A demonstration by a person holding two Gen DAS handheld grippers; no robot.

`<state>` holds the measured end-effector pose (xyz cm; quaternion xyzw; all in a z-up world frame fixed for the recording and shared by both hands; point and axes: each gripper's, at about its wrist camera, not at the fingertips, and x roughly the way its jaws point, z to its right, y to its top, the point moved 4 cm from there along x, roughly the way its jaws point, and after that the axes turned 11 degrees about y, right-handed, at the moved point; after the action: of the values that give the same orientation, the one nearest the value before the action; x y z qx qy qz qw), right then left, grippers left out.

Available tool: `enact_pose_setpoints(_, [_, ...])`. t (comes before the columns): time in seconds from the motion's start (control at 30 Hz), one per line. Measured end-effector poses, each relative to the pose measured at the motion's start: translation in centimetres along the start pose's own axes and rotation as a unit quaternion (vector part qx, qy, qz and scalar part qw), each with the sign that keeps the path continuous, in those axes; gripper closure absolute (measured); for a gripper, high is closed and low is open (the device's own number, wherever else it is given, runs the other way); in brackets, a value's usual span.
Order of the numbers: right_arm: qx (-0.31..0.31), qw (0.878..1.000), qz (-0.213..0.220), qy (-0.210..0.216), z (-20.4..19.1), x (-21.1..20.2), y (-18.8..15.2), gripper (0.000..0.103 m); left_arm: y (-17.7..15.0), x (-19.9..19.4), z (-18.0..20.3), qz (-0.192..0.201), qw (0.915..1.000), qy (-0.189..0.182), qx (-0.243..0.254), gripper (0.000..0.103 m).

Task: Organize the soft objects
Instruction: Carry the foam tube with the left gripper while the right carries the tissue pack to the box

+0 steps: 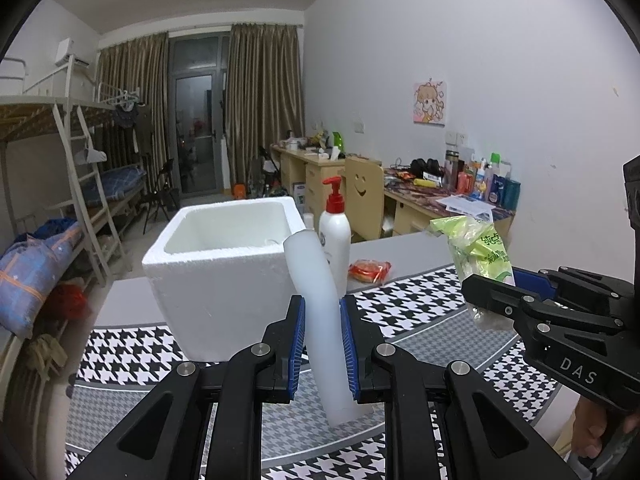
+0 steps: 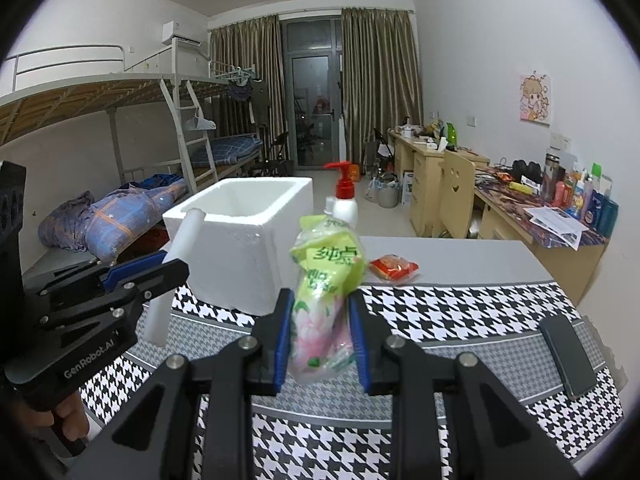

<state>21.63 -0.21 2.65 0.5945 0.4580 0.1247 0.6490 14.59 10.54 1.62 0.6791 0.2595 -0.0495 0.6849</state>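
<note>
My left gripper is shut on a white foam tube, held tilted above the table in front of the white foam box. My right gripper is shut on a green tissue pack, held above the table to the right of the box. In the left wrist view the right gripper shows at the right with the tissue pack. In the right wrist view the left gripper shows at the left with the tube. The box is open and looks empty.
A white pump bottle with a red top stands behind the box. A red snack packet lies on the grey table. A black phone lies on the houndstooth cloth at the right. A desk with a chair stands beyond.
</note>
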Motion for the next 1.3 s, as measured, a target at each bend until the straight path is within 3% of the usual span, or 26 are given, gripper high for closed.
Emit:
enact_pose_setpoints(0.8, [-0.014,0.999,0.005,0.039,-2.3,1.0,4.0,0.071,3.7,0.3,-2.0,0.025,0.9996,0.002,-0.011,0.083])
enact_pose_setpoints(1.3, [-0.024,0.998,0.009,0.049,-2.9,2.2,6.6,0.071,6.4,1.8,-4.2,0.038,0.9984,0.037,-0.02,0.083])
